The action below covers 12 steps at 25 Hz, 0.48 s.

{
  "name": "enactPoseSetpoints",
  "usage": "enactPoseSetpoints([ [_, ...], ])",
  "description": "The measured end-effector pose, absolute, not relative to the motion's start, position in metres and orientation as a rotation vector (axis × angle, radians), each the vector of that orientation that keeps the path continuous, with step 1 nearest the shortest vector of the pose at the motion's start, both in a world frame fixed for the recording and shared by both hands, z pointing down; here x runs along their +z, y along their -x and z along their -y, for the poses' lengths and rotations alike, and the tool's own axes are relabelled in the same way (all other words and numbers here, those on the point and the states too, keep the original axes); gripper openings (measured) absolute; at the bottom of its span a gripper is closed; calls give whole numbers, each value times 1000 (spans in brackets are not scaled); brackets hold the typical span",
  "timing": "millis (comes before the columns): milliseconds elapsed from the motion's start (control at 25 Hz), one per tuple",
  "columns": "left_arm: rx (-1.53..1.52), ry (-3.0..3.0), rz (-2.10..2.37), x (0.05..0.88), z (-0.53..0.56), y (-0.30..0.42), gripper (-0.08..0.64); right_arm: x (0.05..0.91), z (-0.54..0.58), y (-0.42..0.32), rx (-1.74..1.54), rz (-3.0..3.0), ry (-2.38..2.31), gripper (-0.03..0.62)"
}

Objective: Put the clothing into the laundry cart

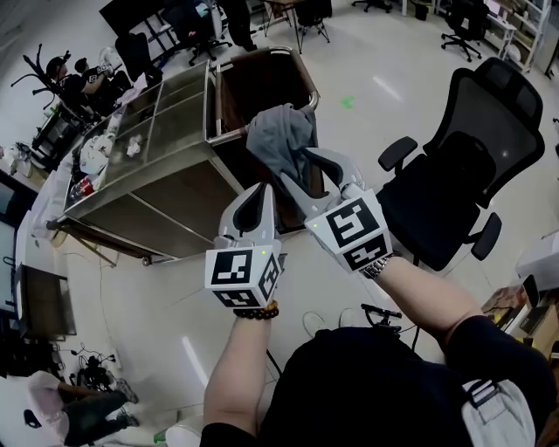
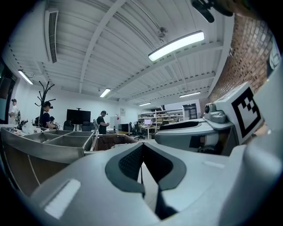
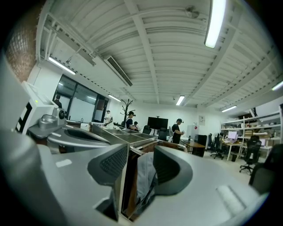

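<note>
A grey garment (image 1: 278, 135) hangs bunched over the near rim of the laundry cart's brown bin (image 1: 262, 83). My right gripper (image 1: 303, 164) is shut on the lower part of this cloth. In the right gripper view the grey fabric (image 3: 143, 174) sits pinched between the two dark pads, with my right gripper (image 3: 139, 167) just in front of the cart's edge (image 3: 128, 152). My left gripper (image 1: 255, 202) hovers beside it, nearer to me, with its tips together and nothing held. In the left gripper view my left gripper (image 2: 142, 149) points across the room, jaws closed and empty.
The cart's metal top (image 1: 166, 113) has divided trays with small items at its far left end. A black office chair (image 1: 472, 157) stands close on the right. People and more chairs (image 1: 192, 26) are at the far side. Cables and a bag (image 1: 79, 393) lie on the floor to the left.
</note>
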<state>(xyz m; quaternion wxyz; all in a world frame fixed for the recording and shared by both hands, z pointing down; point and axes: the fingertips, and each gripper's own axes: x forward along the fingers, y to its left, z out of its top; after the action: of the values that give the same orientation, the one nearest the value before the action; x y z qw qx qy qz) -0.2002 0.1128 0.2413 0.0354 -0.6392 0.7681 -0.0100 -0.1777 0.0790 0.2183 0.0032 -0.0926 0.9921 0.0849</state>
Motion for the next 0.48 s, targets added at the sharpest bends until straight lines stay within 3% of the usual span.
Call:
enactPoseSetpoints([
  [480,-20,1943,-2353,233,-110,193,2,215,-77,168,269,-3094,298,176],
])
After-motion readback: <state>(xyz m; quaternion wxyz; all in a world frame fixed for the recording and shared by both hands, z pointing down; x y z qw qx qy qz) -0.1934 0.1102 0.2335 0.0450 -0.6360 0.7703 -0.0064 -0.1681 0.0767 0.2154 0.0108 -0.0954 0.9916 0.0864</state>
